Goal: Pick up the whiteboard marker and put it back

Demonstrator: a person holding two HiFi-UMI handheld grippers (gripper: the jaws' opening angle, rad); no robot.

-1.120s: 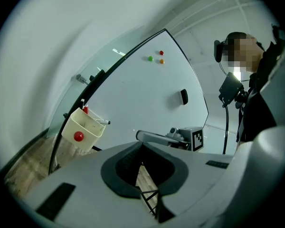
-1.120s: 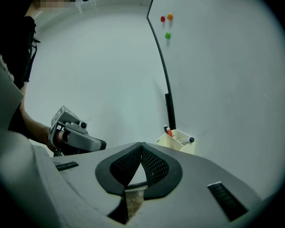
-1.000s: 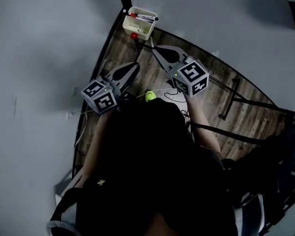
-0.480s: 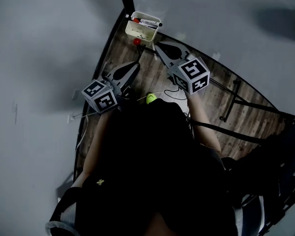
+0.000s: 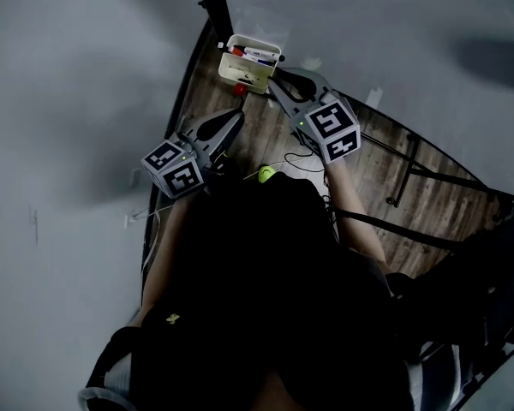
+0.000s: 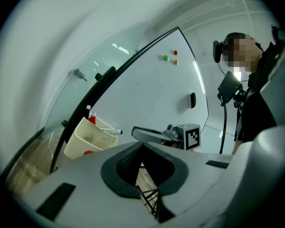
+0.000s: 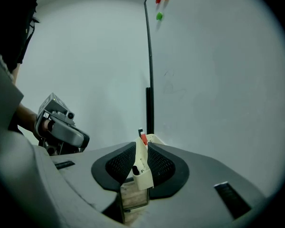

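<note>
The marker (image 5: 259, 55) lies in the tray (image 5: 248, 71), just beyond my narrowly parted, just-opened right fingers (image 7: 118, 167), which are nearer it than 1 second ago. My left fingers (image 6: 126, 163) are together.

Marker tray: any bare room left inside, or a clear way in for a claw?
Inside the tray, the near half looks bare, bordered by its front wall and the markers along its far rim. Open floor lies between left claw and right claw, whose jaws have just been opening, gripping nothing. Crowded: cables by green object.
</note>
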